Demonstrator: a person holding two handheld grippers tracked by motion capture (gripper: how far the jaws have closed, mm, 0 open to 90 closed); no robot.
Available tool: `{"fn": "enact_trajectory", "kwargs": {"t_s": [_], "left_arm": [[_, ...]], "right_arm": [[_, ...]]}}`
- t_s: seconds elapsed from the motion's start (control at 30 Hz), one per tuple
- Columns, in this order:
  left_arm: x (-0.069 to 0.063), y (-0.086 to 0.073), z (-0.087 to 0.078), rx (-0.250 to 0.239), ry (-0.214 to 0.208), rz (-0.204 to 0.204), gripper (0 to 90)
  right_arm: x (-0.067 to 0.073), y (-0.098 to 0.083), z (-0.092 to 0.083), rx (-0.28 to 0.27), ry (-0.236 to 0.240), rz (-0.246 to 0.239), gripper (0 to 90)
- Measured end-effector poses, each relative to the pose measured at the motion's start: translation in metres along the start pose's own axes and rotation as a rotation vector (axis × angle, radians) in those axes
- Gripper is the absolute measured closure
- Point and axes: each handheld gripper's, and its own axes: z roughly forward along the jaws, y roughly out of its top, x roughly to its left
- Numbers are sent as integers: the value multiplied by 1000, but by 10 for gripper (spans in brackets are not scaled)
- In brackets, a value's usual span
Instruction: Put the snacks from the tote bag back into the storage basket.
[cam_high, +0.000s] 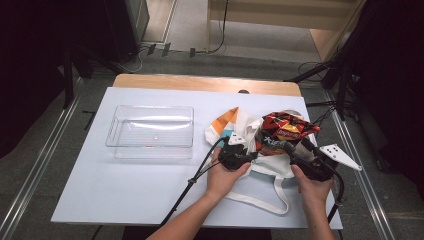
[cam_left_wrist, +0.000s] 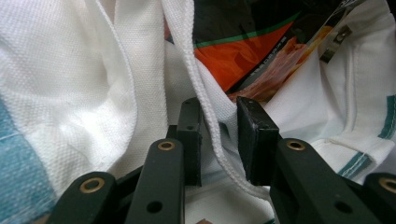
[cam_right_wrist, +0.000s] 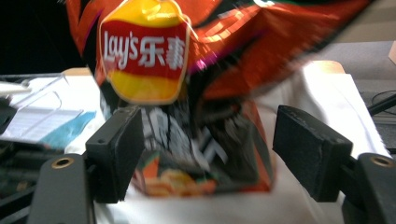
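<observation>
I am reading "Lay's" in white on the red band of a yellow roundel on the chip bag (cam_right_wrist: 187, 93), followed by two Chinese characters; the rest of the printing on the black and orange foil is too blurred to make out. I am counting one chip bag, one white tote bag (cam_high: 240, 131), one clear plastic bin (cam_high: 150, 131) and my two grippers.

My left gripper (cam_left_wrist: 218, 140) is pinching the tote bag's white hemmed edge, with the cloth running down between its nearly closed jaws. My right gripper (cam_right_wrist: 208, 149) is standing with its jaws apart on either side of the chip bag's lower end, the pads not pressing the foil.

From the high view I am seeing the chip bag (cam_high: 282, 131) standing in the tote bag's mouth on the right half of the tabletop (cam_high: 125, 195), my left gripper (cam_high: 236, 154) at the tote bag's near edge and my right gripper (cam_high: 306, 156) just beside the chip bag. The bin is sitting well apart to the left. The logo is reading clearly in the right gripper view, while the left gripper view is giving the canvas weave, teal stripes and an orange slice of the chip bag (cam_left_wrist: 243, 51) inside.
</observation>
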Motion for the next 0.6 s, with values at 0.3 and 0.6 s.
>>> {"fn": "enact_trajectory", "kwargs": {"t_s": [0.3, 0.6], "left_arm": [[-4, -1, 0, -9, 28, 36, 757], [-4, -1, -1, 4, 42, 34, 678]], "right_arm": [[21, 8, 11, 15, -85, -93, 899], [19, 30, -4, -123, -42, 31, 900]]}}
